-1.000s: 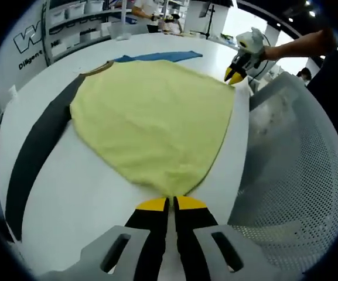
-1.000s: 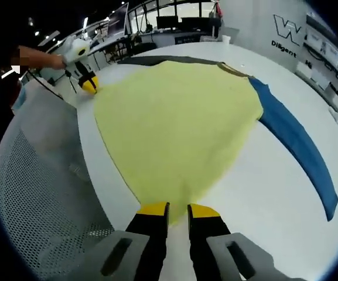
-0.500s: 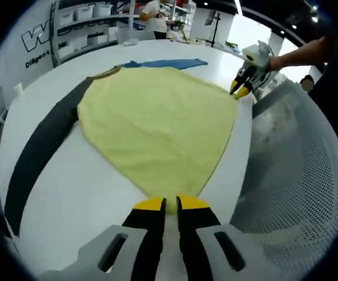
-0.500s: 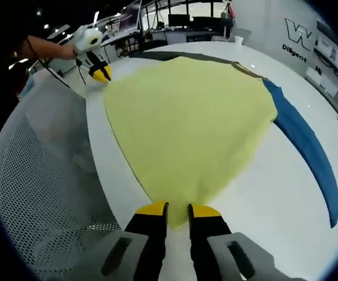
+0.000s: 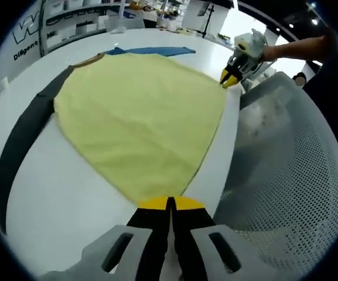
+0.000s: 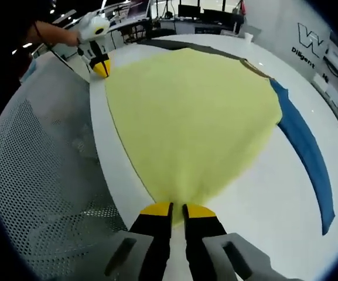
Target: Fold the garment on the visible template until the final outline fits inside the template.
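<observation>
**Both grippers pinch yellow garment corners at the table's near edge**

Left gripper view: left gripper (image 5: 170,203) has its jaws closed together, yellow tips meeting on the near corner of the garment (image 5: 139,111). The garment is yellow, spread flat on the white table (image 5: 57,193), widening away from the tips. A dark strip (image 5: 16,146) lies under its left side and runs along the table toward the camera. A blue strip (image 5: 151,51) shows past the far edge of the garment. Right gripper (image 5: 232,76) sits at the garment's far right corner, yellow tips down at the cloth edge, held by a hand (image 5: 268,52). A white mesh surface (image 5: 286,181) lies to the right, beside the table edge.

Right gripper view: right gripper (image 6: 176,209) has its jaws nearly shut, only a thin slit between the tips, gripping the near corner of the garment (image 6: 192,111). Blue strip (image 6: 309,158) pokes out from under the garment's right side and curves along the table (image 6: 262,199). Dark strip (image 6: 174,43) shows at the far edge. Left gripper (image 6: 100,65) is at the far left corner, tips on the cloth. Mesh surface (image 6: 45,175) is left of the table.
</observation>
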### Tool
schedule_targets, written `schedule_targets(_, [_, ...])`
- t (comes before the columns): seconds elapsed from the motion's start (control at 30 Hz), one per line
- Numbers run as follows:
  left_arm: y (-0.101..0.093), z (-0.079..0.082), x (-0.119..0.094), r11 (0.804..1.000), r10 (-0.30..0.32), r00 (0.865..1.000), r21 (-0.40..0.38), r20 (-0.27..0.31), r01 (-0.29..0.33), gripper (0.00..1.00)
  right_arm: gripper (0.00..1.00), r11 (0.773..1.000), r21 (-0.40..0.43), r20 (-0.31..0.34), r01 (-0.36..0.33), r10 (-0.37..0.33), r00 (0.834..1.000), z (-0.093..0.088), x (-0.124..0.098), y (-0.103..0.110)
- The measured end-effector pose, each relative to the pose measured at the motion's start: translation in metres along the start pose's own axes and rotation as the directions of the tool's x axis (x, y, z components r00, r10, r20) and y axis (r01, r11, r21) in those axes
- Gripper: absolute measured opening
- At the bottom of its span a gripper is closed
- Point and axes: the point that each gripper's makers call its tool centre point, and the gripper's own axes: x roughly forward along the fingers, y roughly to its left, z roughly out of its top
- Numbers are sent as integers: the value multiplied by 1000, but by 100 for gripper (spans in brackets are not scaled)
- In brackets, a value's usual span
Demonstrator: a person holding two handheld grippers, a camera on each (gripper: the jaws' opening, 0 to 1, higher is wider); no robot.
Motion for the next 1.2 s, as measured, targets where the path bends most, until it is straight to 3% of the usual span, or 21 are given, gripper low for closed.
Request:
schedule_targets(0.13, [13, 16, -7, 999, 50, 995, 12, 92, -51, 4, 2, 1000, -17, 24, -1, 2, 1000, -1, -1, 0])
schedule_targets(0.23, [28, 26, -15, 995, 103, 983, 2, 154, -104, 11, 3, 1000, 6, 41, -2, 2, 999, 0, -1, 0])
schedule_targets(0.37, [52, 32, -27, 985, 172, 961, -71, 215, -160, 23, 3, 1000, -16, 44, 5, -5, 999, 0, -1, 1])
schedule_targets(0.4, [61, 32, -30, 978, 205, 951, -84, 233, -191, 25, 3, 1000, -23, 43, 7, -6, 999, 1, -1, 1])
schedule_targets(0.53, [82, 28, -39, 961, 272, 927, -116, 257, -250, 35, 6, 1000, 21, 59, 1, -2, 998, 2, -1, 2])
schedule_targets(0.67, [98, 19, -46, 945, 321, 915, -152, 244, -291, 38, 14, 1000, 26, 73, -16, 14, 997, 2, -2, 8])
schedule_targets(0.9, [133, 11, -65, 894, 430, 867, -253, 253, -369, 47, 28, 996, 81, 110, -46, 37, 993, 4, -3, 16])
schedule_targets(1.2, [178, -8, -94, 796, 560, 799, -407, 218, -448, 47, 34, 992, 113, 117, -59, 45, 992, 6, -3, 22])
